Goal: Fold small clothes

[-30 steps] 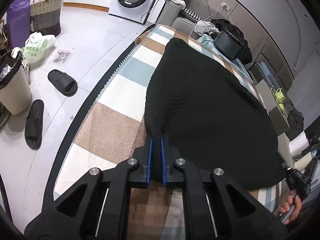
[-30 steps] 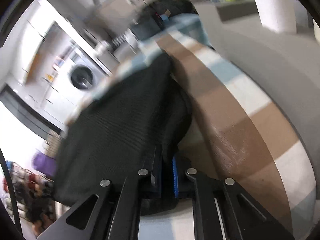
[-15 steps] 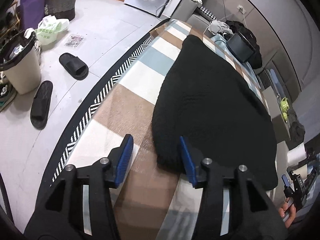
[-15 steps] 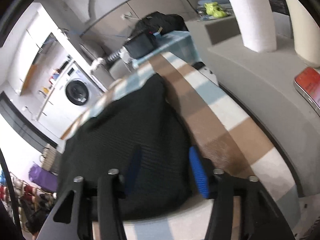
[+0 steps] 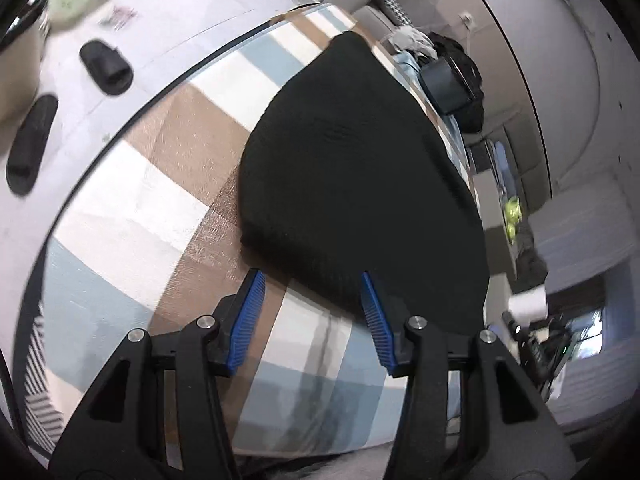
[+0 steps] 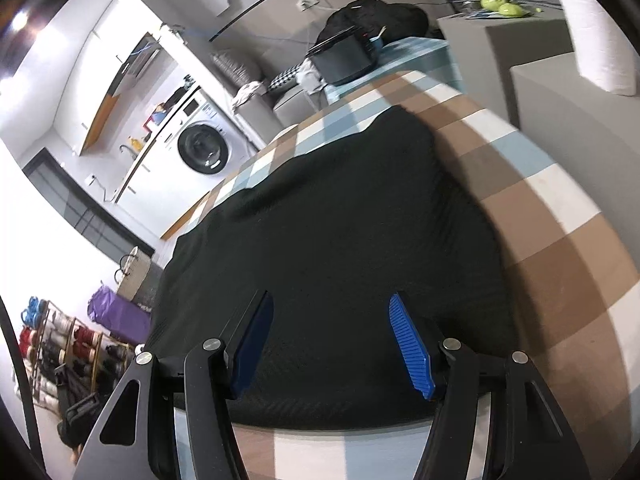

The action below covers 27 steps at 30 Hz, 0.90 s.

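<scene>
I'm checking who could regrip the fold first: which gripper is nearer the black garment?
Right. The right gripper hangs over the black garment, jaws opening, cloth beneath them. The left gripper sits just off its near edge, over the checked cloth.

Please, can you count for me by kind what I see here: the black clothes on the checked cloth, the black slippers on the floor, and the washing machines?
Black garment on the checked cloth: 1
Black slippers on the floor: 2
Washing machine: 1
Total: 4
</scene>
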Tool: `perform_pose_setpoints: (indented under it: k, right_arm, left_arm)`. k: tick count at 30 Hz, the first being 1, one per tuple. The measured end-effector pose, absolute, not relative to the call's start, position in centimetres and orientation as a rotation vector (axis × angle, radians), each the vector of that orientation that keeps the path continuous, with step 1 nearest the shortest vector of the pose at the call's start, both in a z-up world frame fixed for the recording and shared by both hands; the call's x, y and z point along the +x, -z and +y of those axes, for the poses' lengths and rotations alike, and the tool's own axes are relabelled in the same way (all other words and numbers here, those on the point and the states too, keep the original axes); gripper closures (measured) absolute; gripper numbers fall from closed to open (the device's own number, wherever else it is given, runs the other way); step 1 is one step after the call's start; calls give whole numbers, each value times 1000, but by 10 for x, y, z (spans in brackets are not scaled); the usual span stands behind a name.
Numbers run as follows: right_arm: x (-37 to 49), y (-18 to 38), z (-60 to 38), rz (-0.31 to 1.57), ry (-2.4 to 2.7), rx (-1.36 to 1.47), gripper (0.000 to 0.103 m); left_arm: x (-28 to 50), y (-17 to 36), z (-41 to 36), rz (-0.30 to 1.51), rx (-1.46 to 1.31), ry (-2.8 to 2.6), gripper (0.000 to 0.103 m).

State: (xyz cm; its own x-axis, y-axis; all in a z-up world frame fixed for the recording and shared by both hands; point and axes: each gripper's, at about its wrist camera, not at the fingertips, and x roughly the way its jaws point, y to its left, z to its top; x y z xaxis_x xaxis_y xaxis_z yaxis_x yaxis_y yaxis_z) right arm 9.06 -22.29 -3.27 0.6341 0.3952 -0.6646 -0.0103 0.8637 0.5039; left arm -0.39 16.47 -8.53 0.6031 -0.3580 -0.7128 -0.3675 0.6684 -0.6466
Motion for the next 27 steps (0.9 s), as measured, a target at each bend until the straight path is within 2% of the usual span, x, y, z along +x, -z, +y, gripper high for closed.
perform_pose_setpoints:
  k: [12,13,14,15,19,27]
  right_arm:
    - [85,48,-179,909,-347,401,41]
    - [86,48,-175,908,-350,384,41]
    - [86,49,-174,907,-350,377,41]
    - [86,50,-172,908,-353,371,41]
    - [89,54,-171,912,-341,350,41]
    - [90,59,-194,913,-307,401,41]
  left_arm:
    - [36,94,152,806,-997,-165,56]
    - [40,94,148,799,-980,-194,62]
    - [44,93,144,804,-952,-220,76]
    - [47,93,142,806,-925,-236,83]
    - [51,79,127,772,-795,-255,86]
    - [78,13,69,662,-385,-241,88]
